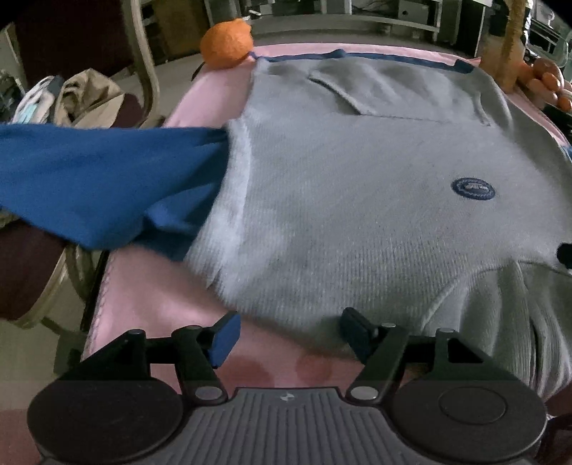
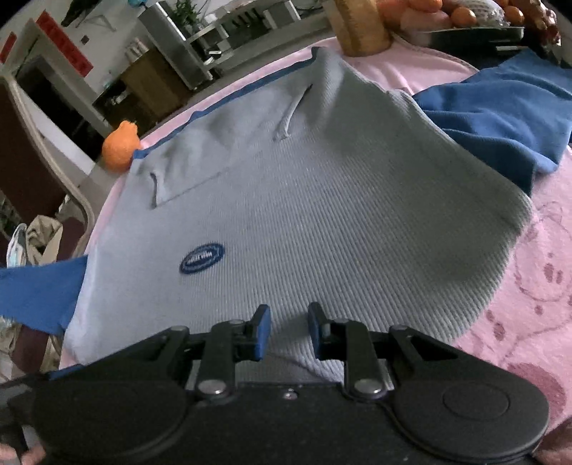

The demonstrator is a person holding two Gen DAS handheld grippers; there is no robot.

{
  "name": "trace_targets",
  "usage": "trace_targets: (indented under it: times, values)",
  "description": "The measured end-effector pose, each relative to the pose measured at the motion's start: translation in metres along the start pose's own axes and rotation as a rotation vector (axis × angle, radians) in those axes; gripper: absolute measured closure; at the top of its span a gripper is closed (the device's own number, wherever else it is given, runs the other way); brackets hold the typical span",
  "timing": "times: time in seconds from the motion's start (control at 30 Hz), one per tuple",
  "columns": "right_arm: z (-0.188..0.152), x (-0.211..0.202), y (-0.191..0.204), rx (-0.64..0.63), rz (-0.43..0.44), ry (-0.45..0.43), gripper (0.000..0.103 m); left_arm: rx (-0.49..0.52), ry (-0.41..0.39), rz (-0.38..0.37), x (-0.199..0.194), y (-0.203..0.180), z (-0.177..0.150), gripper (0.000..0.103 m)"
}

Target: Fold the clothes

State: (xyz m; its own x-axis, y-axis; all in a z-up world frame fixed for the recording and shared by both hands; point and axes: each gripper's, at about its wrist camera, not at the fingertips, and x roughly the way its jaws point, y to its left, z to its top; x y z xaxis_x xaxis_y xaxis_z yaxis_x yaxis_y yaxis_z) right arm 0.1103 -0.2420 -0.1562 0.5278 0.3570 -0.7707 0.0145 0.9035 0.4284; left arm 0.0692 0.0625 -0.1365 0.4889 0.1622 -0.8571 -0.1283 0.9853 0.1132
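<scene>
A grey knitted sweatshirt (image 1: 357, 179) (image 2: 321, 214) with a round blue badge (image 1: 472, 187) (image 2: 202, 258) lies flat on the pink table cloth (image 1: 150, 304) (image 2: 536, 286). One blue sleeve (image 1: 89, 179) hangs out over the table's left edge, and the other blue sleeve (image 2: 500, 118) lies bunched at the right. My left gripper (image 1: 291, 334) is open, low over the garment's near left edge, with cloth beneath it and nothing pinched. My right gripper (image 2: 289, 331) hovers over the grey fabric near the collar end. Its jaws stand a little apart and the pads press on nothing.
An orange fruit (image 1: 226, 43) (image 2: 119, 150) sits at the far left corner of the table. A tan cylinder (image 2: 361, 25) and a tray of fruit (image 2: 464, 18) stand at the far right. Left of the table is a chair (image 1: 143, 71) with clothes (image 1: 82, 93) piled on it.
</scene>
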Motion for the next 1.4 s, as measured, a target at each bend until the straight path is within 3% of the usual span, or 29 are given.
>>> trace_targets:
  times: [0.1,0.13,0.23,0.37,0.47,0.5,0.63,0.73,0.83,1.03,1.13,1.23,1.4]
  values:
    - [-0.01,-0.013,-0.004,0.014,0.001,0.0,0.072,-0.029,0.01,0.002,-0.012,0.009,-0.012,0.04]
    - [-0.014,-0.02,-0.006,0.018,0.002,-0.012,0.069,-0.065,-0.011,-0.004,-0.019,0.019,-0.011,0.047]
    - [-0.021,-0.039,-0.01,0.023,0.015,-0.061,0.067,-0.171,-0.076,-0.02,-0.039,0.049,-0.008,0.047]
    - [-0.023,-0.063,-0.012,0.087,0.127,-0.131,0.06,-0.334,-0.188,-0.022,-0.069,0.104,0.003,0.047]
    - [-0.014,-0.075,-0.002,0.154,0.255,-0.156,0.052,-0.421,-0.3,0.043,-0.094,0.162,0.013,0.047]
    - [-0.011,-0.079,0.002,0.173,0.293,-0.163,0.051,-0.436,-0.331,0.077,-0.101,0.18,0.016,0.047]
    - [0.005,-0.08,0.039,0.169,0.266,-0.148,0.042,-0.535,-0.395,0.173,-0.117,0.252,0.024,0.048]
    - [0.012,-0.074,0.063,0.198,0.268,-0.133,0.032,-0.643,-0.416,0.16,-0.115,0.296,0.026,0.05]
    - [0.014,-0.063,0.087,0.249,0.321,-0.099,0.029,-0.733,-0.42,0.138,-0.101,0.329,0.034,0.051]
    - [0.016,-0.051,0.139,0.199,0.371,-0.078,0.026,-0.727,-0.374,0.117,-0.067,0.358,0.062,0.041]
    - [0.017,-0.047,0.156,0.156,0.365,-0.078,0.025,-0.718,-0.326,0.123,-0.051,0.366,0.068,0.044]
    - [0.016,-0.043,0.163,0.134,0.359,-0.07,0.025,-0.725,-0.317,0.108,-0.041,0.371,0.068,0.052]
    - [0.012,-0.039,0.164,0.125,0.342,-0.046,0.025,-0.653,-0.339,0.104,-0.039,0.363,0.072,0.081]
